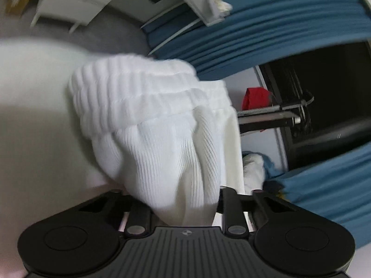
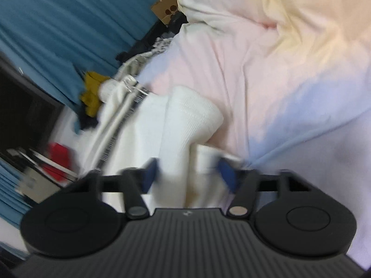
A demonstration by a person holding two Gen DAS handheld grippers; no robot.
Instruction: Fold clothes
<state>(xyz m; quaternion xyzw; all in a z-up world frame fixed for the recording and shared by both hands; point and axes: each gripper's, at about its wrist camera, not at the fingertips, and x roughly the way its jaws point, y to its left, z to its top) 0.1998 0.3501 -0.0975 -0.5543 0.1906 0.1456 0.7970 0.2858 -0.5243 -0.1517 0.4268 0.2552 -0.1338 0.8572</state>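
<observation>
A white ribbed garment (image 1: 148,125) with a gathered elastic waistband hangs bunched in front of my left gripper (image 1: 185,199). Its cloth runs down between the jaws and hides the fingertips, so the left gripper looks shut on it. In the right wrist view the same white ribbed garment (image 2: 185,125) lies over the pastel bedsheet (image 2: 278,69). My right gripper (image 2: 188,175) has a fold of it between its blue pads (image 2: 150,173), which press on the cloth from both sides.
Blue curtains (image 1: 278,34) and a dark cabinet (image 1: 324,92) stand beyond the bed. A red cloth (image 1: 255,97) and a small heap of white and blue clothes (image 1: 255,166) lie nearby. A cream garment (image 2: 120,106), a mustard cloth (image 2: 92,92) and a paper bag (image 2: 165,7) line the bed's edge.
</observation>
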